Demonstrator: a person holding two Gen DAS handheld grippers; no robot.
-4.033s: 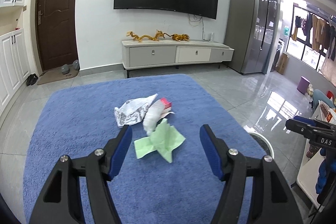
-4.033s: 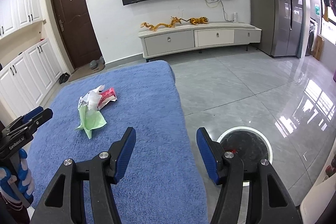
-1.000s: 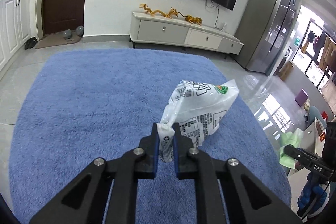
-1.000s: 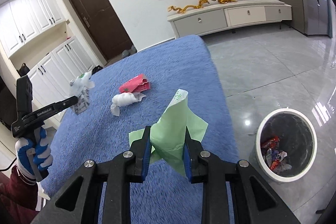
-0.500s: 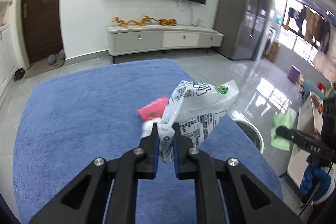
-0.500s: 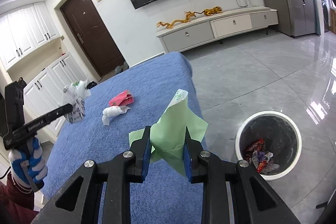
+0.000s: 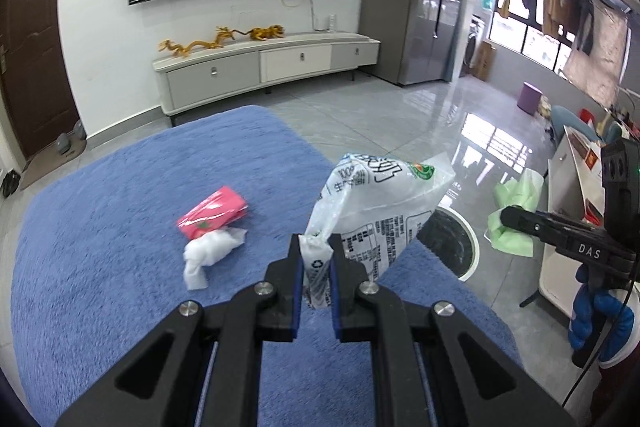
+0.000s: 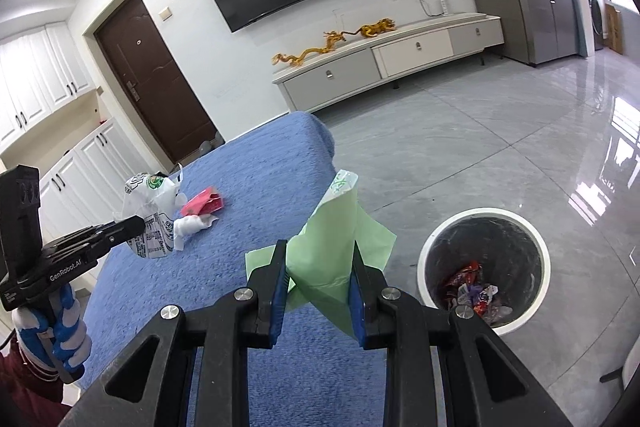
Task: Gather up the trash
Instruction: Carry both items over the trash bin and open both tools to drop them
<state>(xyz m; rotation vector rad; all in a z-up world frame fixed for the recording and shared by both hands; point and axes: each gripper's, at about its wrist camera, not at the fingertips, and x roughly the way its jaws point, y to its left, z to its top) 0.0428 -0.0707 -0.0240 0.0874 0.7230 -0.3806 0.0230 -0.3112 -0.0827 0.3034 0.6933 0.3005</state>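
Note:
My left gripper (image 7: 316,259) is shut on a clear printed plastic bag (image 7: 376,203) and holds it above the blue rug's right edge. My right gripper (image 8: 318,267) is shut on a green paper wrapper (image 8: 332,239), held in the air left of the white-rimmed trash bin (image 8: 482,269). The bin holds several wrappers and also shows in the left wrist view (image 7: 460,243), partly behind the bag. A pink packet (image 7: 212,213) and a crumpled white tissue (image 7: 208,255) lie on the rug. Both also show in the right wrist view: the packet (image 8: 202,205) and the tissue (image 8: 192,225).
The blue rug (image 7: 100,227) covers the floor in front of me, with glossy grey tile (image 8: 500,147) to its right. A white TV cabinet (image 7: 264,67) stands at the far wall under a large TV. A white table (image 7: 560,227) stands at the far right.
Four seconds ago both grippers were open over the trash pile. Since then each holds its item. In the last second both have swung right, toward the bin.

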